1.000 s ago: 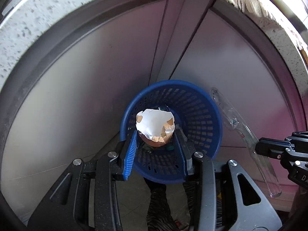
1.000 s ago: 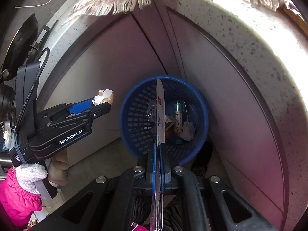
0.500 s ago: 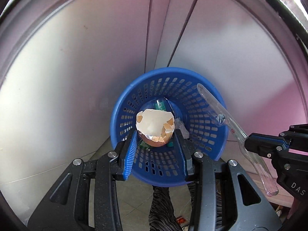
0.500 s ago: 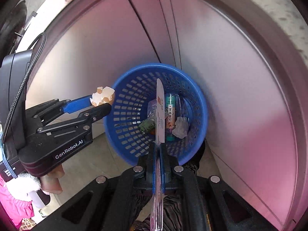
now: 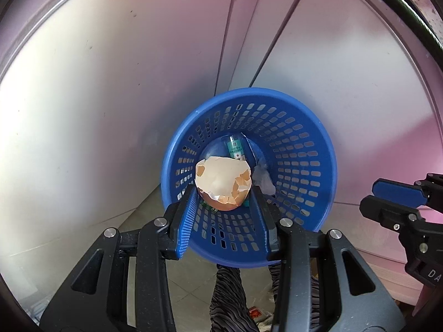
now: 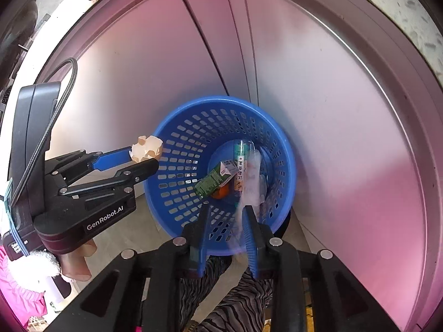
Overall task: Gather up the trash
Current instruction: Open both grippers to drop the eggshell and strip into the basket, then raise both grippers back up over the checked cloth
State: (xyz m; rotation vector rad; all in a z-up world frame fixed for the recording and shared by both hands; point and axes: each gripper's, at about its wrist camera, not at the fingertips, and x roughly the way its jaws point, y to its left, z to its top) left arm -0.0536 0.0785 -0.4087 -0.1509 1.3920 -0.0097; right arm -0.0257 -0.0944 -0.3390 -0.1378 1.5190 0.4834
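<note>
Pinching a broken eggshell above the blue basket, the left gripper stays beside the right gripper, whose jaws are opening while a blurred clear plastic wrapper slips into the basket.

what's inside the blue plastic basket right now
The round blue perforated plastic basket holds a green carton, a printed tube wrapper, something orange mostly covered, and a blurred clear wrapper falling in.
</note>
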